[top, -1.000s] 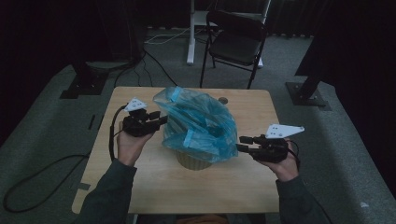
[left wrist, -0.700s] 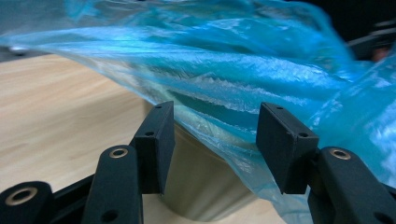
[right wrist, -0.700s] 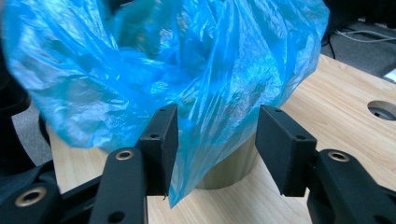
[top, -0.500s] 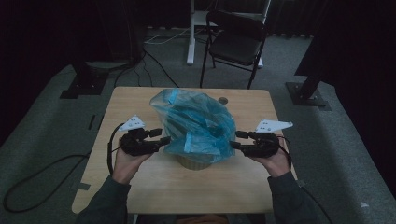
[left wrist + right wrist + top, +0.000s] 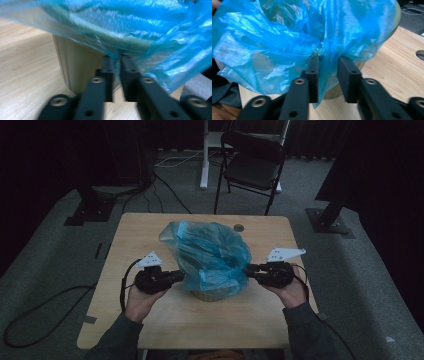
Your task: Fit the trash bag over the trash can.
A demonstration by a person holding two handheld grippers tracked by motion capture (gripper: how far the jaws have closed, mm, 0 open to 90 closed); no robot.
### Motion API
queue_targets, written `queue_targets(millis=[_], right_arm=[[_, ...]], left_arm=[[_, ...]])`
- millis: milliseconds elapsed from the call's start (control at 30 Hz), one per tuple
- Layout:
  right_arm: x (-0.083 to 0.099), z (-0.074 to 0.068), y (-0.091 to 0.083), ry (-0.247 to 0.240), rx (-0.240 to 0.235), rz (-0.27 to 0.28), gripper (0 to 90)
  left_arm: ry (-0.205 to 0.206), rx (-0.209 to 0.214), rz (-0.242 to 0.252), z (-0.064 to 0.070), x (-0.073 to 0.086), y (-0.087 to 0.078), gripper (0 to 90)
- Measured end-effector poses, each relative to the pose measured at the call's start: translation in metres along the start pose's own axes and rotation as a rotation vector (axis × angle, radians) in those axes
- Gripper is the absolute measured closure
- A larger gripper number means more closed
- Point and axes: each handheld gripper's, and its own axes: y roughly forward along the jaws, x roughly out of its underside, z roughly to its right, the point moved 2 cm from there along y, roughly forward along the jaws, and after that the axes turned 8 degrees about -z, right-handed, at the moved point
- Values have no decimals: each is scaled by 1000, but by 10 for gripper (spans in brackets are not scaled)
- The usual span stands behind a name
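A blue plastic bag (image 5: 212,257), draped over a wooden bin (image 5: 210,295) at the table's (image 5: 150,320) centre, is pinched at 9 o'clock by the narrowed left gripper (image 5: 176,276); film is threaded between the part-open right gripper's (image 5: 248,268) jaws at 3 o'clock.

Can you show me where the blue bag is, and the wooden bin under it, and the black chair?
blue plastic bag (image 5: 210,252): high view, its crinkled top.
wooden bin (image 5: 75,67): left gripper view, its bare side wall.
black folding chair (image 5: 252,167): high view, its seat.

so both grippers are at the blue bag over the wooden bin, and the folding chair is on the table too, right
Not quite: the chair stands on the floor beyond the table, as the high view shows. The grippers, left and right, are at the blue bag.
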Motion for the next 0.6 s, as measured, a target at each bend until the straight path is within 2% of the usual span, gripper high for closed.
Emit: queue_targets(millis=[33, 200, 433, 500, 600], right_arm=[[0, 2, -1, 10, 4, 4, 788], [1, 6, -4, 34, 29, 15, 849], [5, 15, -6, 74, 53, 18, 895], [7, 17, -5, 84, 57, 17, 897], [8, 20, -5, 99, 46, 27, 897]], left_arm=[[2, -12, 0, 0, 0, -1, 896], [-2, -85, 0, -7, 3, -6, 900], [-50, -203, 28, -29, 12, -18, 900], [-71, -210, 38, -36, 15, -21, 900], [-73, -224, 41, -37, 14, -20, 900]])
